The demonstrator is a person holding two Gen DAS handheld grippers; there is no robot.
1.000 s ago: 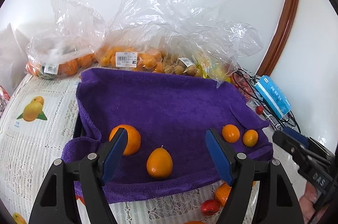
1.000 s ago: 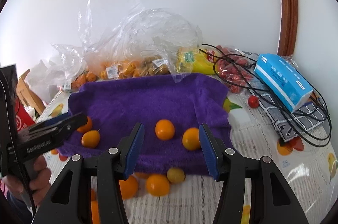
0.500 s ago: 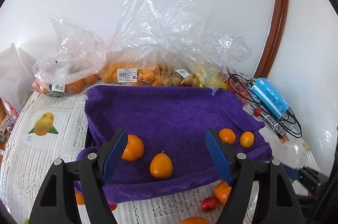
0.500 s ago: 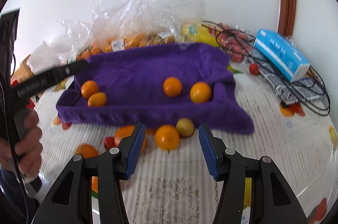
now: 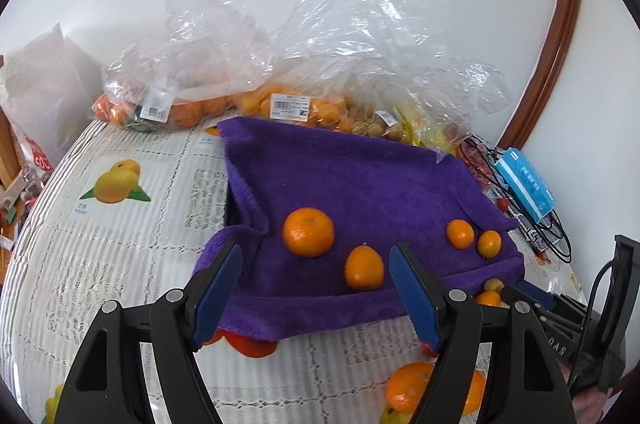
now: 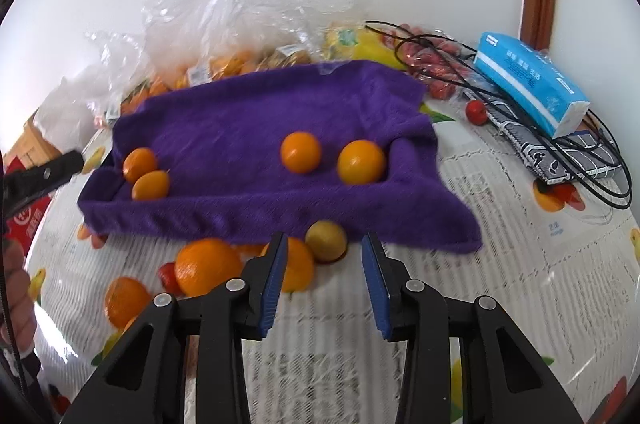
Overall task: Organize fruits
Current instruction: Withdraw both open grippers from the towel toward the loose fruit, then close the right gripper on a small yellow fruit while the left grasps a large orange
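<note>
Right now we see the biggest risk at the near edge of the purple terry towel (image 6: 256,127) draped over a shallow tray on the lace-covered tabletop (image 6: 500,264). Our right gripper (image 6: 323,266) has its blue-padded jaws closing with nothing yet between the pads; the small yellow-green round fruit (image 6: 326,240) sits just beyond their tips, touching the towel's hanging hem. If the jaws shut early, we judge they would close on air or nudge the fruit under the fold. A round orange mandarin (image 6: 298,264) lies just beside the left pad, so a slanted approach could pinch that instead, or push both apart.

Our left gripper (image 5: 316,288) hovers with jaws wide apart and empty above the towel's near-left corner.

As for the fruit, from largest: loose mandarins lie on the tabletop along the towel's near edge, one large orange mandarin (image 5: 308,232) and an egg-shaped orange fruit (image 5: 364,268) rest on the towel's near-left part, and two small round orange kumquat-like fruits (image 5: 460,234) sit touching at its near-right corner. All look smooth, firm and prone to rolling.
</note>
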